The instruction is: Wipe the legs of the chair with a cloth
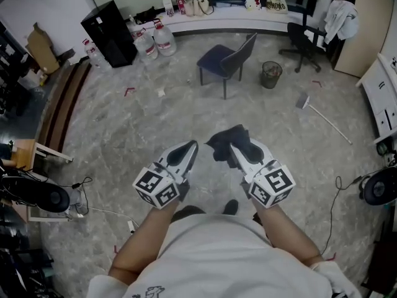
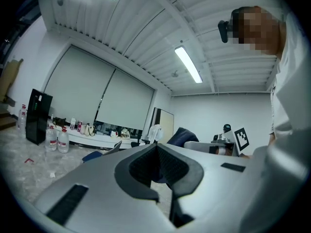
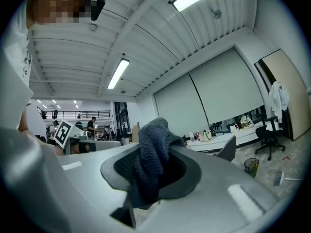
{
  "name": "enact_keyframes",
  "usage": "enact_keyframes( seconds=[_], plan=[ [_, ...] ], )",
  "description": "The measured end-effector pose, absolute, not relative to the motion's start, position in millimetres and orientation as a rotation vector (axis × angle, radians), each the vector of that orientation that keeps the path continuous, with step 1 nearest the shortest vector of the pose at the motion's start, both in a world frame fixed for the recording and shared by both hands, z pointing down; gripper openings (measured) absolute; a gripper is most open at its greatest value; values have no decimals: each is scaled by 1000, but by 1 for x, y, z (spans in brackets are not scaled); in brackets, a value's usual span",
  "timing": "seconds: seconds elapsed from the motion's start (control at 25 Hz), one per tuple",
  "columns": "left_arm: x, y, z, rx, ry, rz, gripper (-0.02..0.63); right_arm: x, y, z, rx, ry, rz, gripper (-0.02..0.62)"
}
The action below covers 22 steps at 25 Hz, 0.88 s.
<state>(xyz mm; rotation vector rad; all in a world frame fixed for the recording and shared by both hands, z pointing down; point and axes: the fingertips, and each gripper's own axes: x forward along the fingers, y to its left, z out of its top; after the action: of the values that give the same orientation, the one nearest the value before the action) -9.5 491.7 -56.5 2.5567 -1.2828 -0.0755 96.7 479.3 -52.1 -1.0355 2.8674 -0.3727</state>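
While the chair [image 1: 224,59] stands far up the grey floor [image 1: 155,123], both tools are held low in front of the person, well apart from it. So the big thing to know is this: the chair is straight ahead, past the tips of both tools, and nothing is wiping it yet.

Its seat and back are dark blue. Its legs [image 1: 224,89] are thin and stand up tall, so I think a wipe would have to run up and down each one. They look very small from the head view, and I can only make out two for sure.

The right gripper [image 1: 239,153] lines up with the chair a bit better than the left one. Its jaws are pressed on the cloth [image 1: 226,140], which is dark and bunches up out of the top. That makes it the hand to reach out first, I think.

The left gripper [image 1: 189,151] is just beside it. Its jaws are together, with nothing between them.
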Motion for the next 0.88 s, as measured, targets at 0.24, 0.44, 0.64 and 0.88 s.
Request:
enact_keyframes(
  seconds=[0.24,0.44,0.64,0.88],
  plan=[
    [-7,413,-52,2559,-1271,-143,6,98,416,-40,-1024,2907,-384,82],
    [-12,323,-43,2582,-1223,-157,6,89,343,-36,-1065,2934,-334,83],
    [-24,196,-18,2593,-1118,-180,6,68,234,-10,-1133,2938,-337,83],
    [-58,10,-4,2643,-927,-172,6,11,61,-1,-1202,2916,-318,83]
  ],
)
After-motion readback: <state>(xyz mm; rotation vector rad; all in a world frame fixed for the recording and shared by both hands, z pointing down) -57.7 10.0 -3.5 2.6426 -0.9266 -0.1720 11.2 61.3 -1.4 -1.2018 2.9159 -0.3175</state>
